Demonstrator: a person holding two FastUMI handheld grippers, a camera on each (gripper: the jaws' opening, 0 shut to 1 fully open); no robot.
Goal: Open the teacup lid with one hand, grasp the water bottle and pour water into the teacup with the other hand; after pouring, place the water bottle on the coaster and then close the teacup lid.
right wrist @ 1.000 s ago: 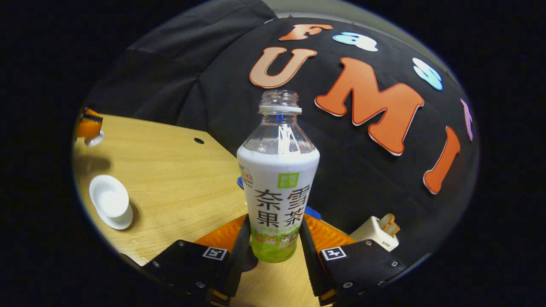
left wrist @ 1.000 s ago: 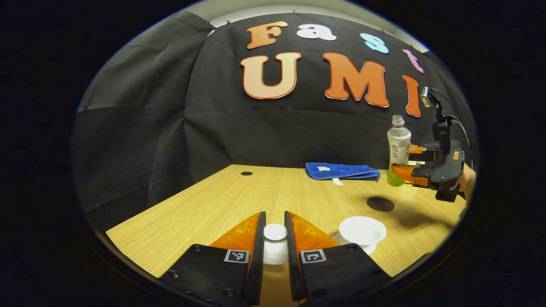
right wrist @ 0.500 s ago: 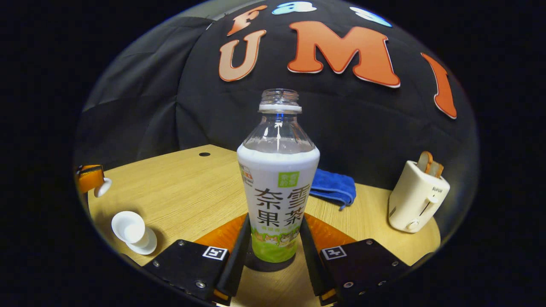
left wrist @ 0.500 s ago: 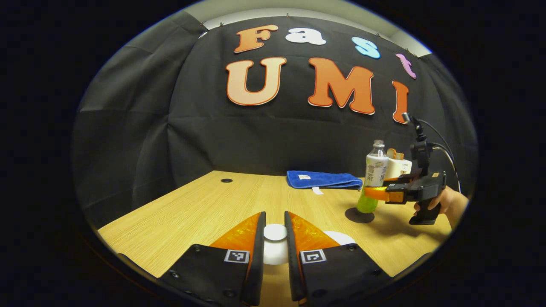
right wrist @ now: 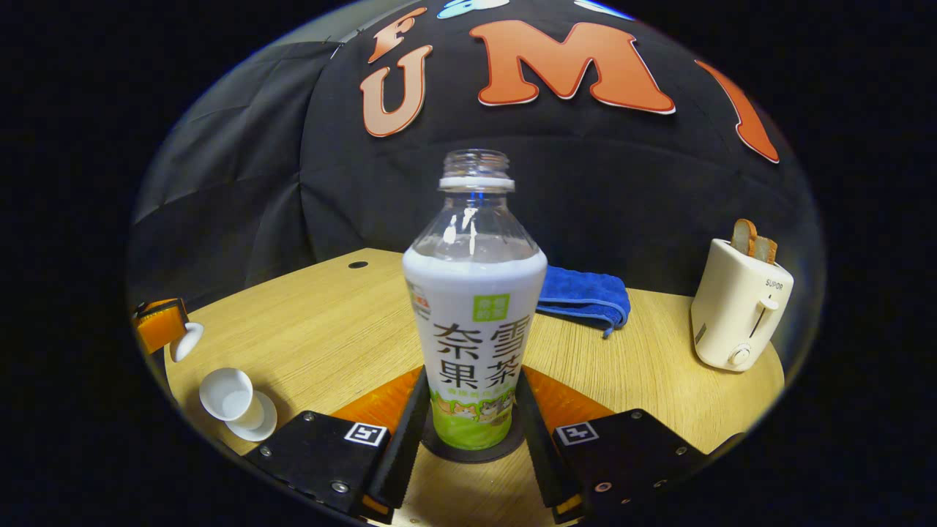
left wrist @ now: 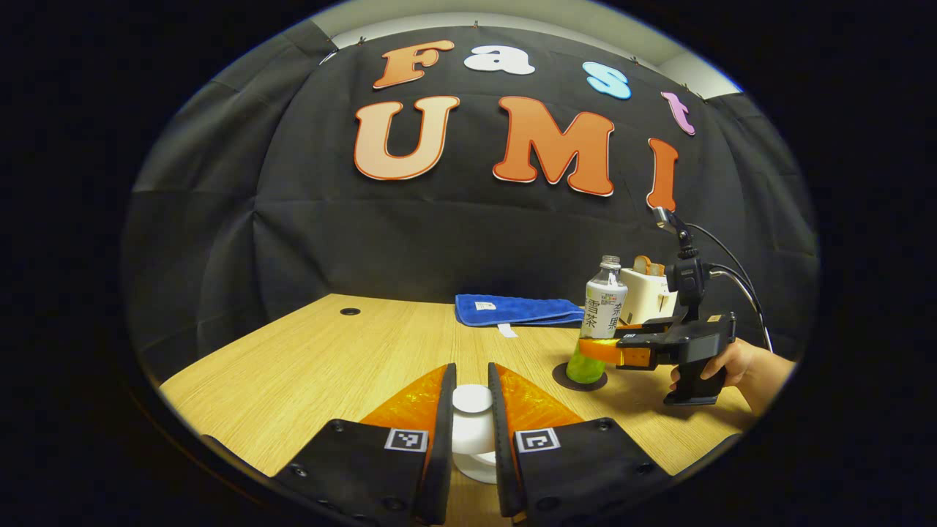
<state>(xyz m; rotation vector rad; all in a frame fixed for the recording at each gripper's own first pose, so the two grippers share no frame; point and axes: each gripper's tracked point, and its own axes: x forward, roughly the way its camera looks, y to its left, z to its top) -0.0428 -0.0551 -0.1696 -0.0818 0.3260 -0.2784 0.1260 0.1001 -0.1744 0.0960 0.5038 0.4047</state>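
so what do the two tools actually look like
Each tool has a black, bolted body. In its own view the left tool shows two flat plates, each carrying a small square black-and-white marker; the right tool shows the same. Seen from the left gripper view, the right tool has a black pistol-style handle, a small upright mast on top and dark cables looping off it.

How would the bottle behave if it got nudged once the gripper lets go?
The bottle is tall and narrow on a small coaster, so probably tippy. It has no cap, so a tip would likely spill. Thin clear plastic suggests it is light.
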